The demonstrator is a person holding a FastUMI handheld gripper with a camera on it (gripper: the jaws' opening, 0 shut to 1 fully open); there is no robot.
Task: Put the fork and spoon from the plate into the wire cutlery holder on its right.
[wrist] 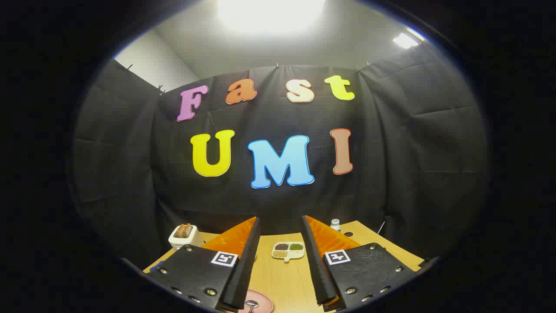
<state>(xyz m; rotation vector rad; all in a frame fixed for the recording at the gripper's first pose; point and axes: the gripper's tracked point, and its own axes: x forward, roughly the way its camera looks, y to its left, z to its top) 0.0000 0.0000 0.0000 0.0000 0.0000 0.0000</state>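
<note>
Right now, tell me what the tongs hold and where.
Nothing: the tongs are open, above the table, with the pink plate and spoon low between the fingers.

Place: a staged recording booth, set up like a small kitchen corner.
Walls: black cloth [412, 143] hung on clips, with a white room wall [152, 61] and ceiling showing above it.
Light: a bright ceiling lamp [269, 13] overhead and a smaller one [405, 41] off to the side.
Desk: a light wooden desk [286, 282] carrying household props.
Props: a white toaster [184, 237] with bread in it, a divided dish [288, 250] of dried grains, a small white bottle [335, 224], a pink plate [263, 302] with a spoon [251, 304].
</note>
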